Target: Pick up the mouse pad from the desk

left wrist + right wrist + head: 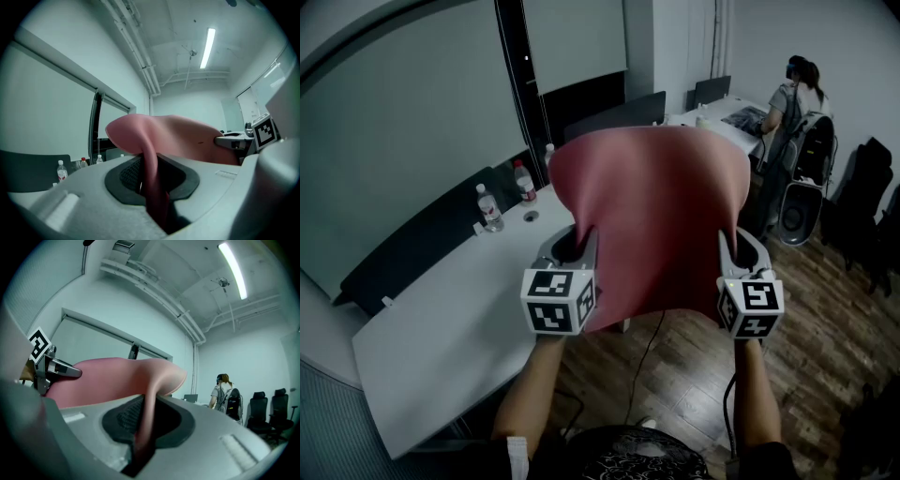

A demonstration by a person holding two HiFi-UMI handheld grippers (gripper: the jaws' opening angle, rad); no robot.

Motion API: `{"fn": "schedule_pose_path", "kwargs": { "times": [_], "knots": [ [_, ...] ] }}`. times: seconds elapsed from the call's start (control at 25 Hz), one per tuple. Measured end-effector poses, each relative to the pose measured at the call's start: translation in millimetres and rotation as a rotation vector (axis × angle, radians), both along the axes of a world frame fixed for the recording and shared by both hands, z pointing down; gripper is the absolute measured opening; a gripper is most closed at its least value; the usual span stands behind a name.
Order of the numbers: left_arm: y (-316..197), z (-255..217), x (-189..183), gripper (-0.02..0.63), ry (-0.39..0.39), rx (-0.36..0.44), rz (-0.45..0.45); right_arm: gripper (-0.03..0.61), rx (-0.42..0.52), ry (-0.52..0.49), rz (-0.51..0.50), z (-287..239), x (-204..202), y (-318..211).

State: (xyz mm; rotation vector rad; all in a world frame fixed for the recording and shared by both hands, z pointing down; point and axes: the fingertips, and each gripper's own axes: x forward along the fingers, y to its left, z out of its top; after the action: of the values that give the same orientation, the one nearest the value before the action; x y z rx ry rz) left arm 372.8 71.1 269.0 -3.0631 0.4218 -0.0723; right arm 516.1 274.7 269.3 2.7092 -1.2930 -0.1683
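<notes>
Head view: pink mouse pad (652, 220) is up in the air, clear of the tabletop (441, 328), and spread as a broad sheet between the two tools. Left hand-held gripper (572, 246) is clenched on the pad's near left corner. Right hand-held gripper (743, 253) is clenched on the near right corner. Both point level and away from the person, side by side and well apart.

Left gripper view: jaws nearly together, with the thin pink edge pinched between the black pads. The sheet rises out of the slot and arches over to the right, toward the other tool, whose marker cube shows at the right edge of the view.

Right gripper view: same grip, pad edge nipped between the pads. Here the sheet curls up and over to the left.

Tabletop is long and white and runs away from the person on the left of the head view. The pad's lower edge hangs past the tabletop's right long edge, over the wooden floor (825, 319).

A clear bottle (488, 207) and a red-labelled bottle (525, 182) stand upright near the tabletop's left long edge, close together.

A person (797, 94) stands at another table far back on the right.
</notes>
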Motion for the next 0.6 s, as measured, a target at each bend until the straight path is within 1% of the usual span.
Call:
{"fn": "schedule_pose_path", "kwargs": {
  "times": [0.24,0.6],
  "knots": [
    [20,1,13,0.069,0.001,0.004,0.035,0.054,0.002,0.003,0.04,1,8,24],
    [33,1,22,0.069,-0.003,0.008,0.065,0.054,0.004,0.001,0.071,2,10,42]
  ]
}}
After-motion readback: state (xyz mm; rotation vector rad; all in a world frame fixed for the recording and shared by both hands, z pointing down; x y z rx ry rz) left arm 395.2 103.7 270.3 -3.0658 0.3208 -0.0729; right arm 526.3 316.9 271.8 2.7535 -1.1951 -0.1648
